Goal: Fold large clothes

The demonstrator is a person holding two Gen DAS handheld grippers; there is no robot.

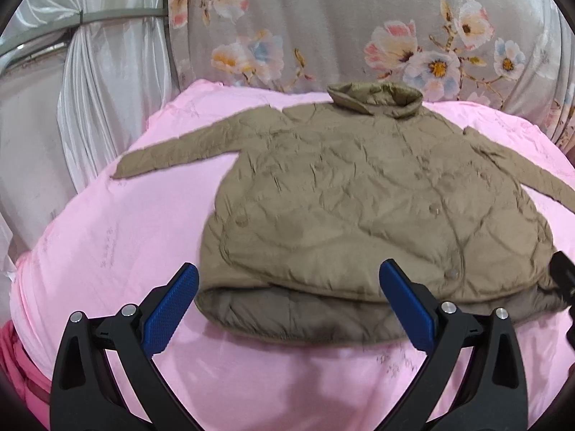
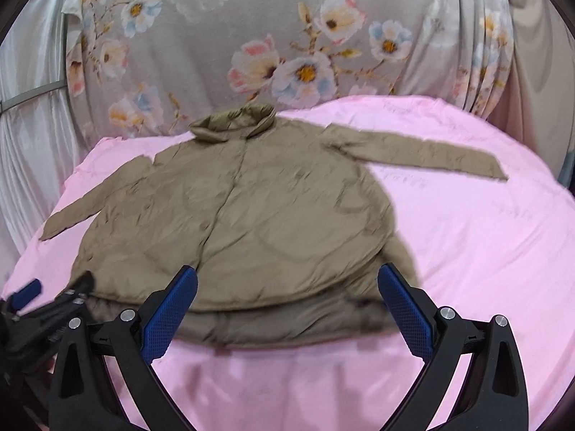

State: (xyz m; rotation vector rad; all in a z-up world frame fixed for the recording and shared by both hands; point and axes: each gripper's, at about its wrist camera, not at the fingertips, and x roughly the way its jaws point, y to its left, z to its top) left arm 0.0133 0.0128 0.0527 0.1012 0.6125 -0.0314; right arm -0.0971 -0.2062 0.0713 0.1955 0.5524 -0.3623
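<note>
Pink bed cover (image 1: 107, 251): khaki quilted jacket (image 1: 359, 197) spread flat, sleeves out, unfolded. My left gripper (image 1: 287, 309) and right gripper (image 2: 287, 309) gape, empty (folding not begun, I judge).

1. This looks like a bedroom in a home.
2. A bed has a soft pink sheet (image 1: 107, 251).
3. Behind it hang a flowery curtain (image 2: 287, 36) and shiny white drapes (image 1: 107, 89).

Olive-brown quilted jacket (image 1: 359, 197), plain pink bedcover (image 1: 107, 251), grey floral curtain (image 1: 323, 18).
</note>
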